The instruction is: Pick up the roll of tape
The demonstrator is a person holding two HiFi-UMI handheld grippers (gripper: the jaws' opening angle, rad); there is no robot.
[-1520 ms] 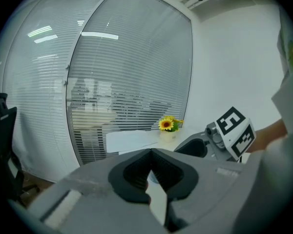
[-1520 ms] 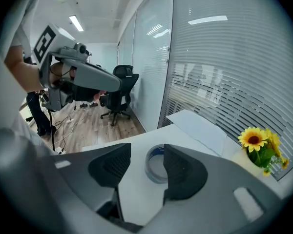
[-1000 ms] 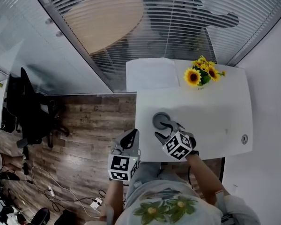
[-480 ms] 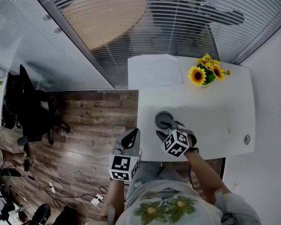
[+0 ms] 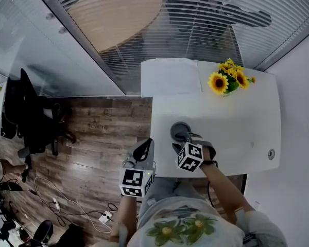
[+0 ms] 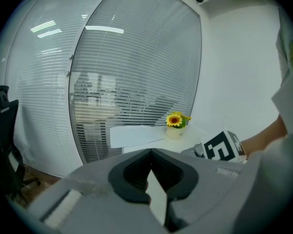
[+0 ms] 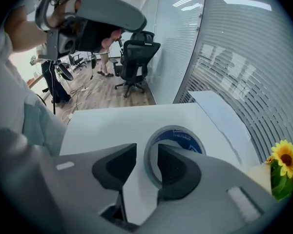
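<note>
Right hand-held gripper (image 5: 181,139) straddles the tape (image 5: 179,130) on the tabletop (image 5: 237,127).
Its jaws have just been closing and stand partly apart, one inside the roll's hole and one outside, with the roll's wall between them; a gap shows at the outer pad. The tape lies flat just below the tips. The left hand-held gripper (image 5: 144,146), beside it and off the tabletop's edge, has its jaws together on nothing.

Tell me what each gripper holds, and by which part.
Nothing yet. The right gripper has its jaws, just closing, astride the roll of tape at its wall, one inside the hole, not clamped. The left gripper is shut and empty.
</note>
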